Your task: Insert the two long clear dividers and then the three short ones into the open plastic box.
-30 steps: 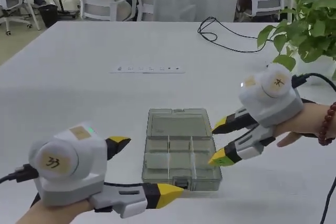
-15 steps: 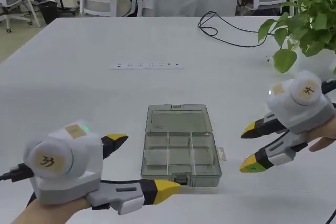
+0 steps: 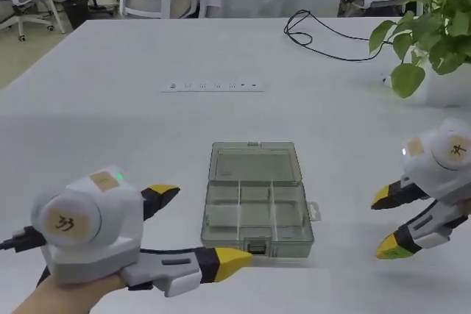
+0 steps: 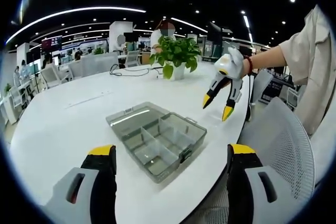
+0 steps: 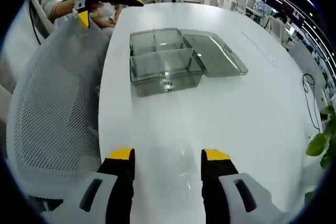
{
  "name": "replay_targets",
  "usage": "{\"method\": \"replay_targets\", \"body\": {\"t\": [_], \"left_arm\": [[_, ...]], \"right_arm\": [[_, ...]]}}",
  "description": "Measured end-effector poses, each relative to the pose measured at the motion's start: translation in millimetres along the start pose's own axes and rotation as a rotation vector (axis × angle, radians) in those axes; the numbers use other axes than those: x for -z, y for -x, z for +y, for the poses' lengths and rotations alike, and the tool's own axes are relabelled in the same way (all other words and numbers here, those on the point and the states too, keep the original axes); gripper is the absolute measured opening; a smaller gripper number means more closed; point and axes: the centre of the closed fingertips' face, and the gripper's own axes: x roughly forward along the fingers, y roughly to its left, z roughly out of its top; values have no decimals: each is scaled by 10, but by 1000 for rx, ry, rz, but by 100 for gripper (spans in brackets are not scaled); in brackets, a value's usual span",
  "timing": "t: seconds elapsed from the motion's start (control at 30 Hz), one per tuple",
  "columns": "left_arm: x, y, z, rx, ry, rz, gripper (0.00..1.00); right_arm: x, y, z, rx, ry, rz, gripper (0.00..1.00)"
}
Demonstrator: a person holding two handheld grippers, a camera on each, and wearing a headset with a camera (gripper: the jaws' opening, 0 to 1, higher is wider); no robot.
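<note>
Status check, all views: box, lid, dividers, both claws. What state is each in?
Box: open, resting on the table.
Lid: folded back flat.
Dividers: standing inside the box, splitting it into compartments.
Left claw: open, empty, beside the box.
Right claw: open, empty, clear of the box.

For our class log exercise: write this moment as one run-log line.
box open | dividers in box | left gripper open, empty | right gripper open, empty, apart from box
</note>
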Motion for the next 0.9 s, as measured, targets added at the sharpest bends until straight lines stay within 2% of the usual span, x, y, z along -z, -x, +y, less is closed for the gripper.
{"method": "replay_targets", "body": {"t": [0.17, 0.47, 0.6, 0.73, 0.9], "left_arm": [[9, 10, 5, -4, -1, 4, 87], [9, 28, 12, -12, -3, 8, 84], [8, 37, 15, -15, -1, 7, 83], [12, 42, 19, -18, -2, 11, 83], [13, 44, 17, -16, -1, 13, 81]], "right_arm": [[102, -38, 31, -16, 52, 42, 48], [269, -81, -23, -33, 113, 105, 41], [353, -120, -110, -36, 127, 120, 40], [372, -125, -88, -41, 138, 133, 39], [380, -126, -73, -60, 133, 125, 35]]}}
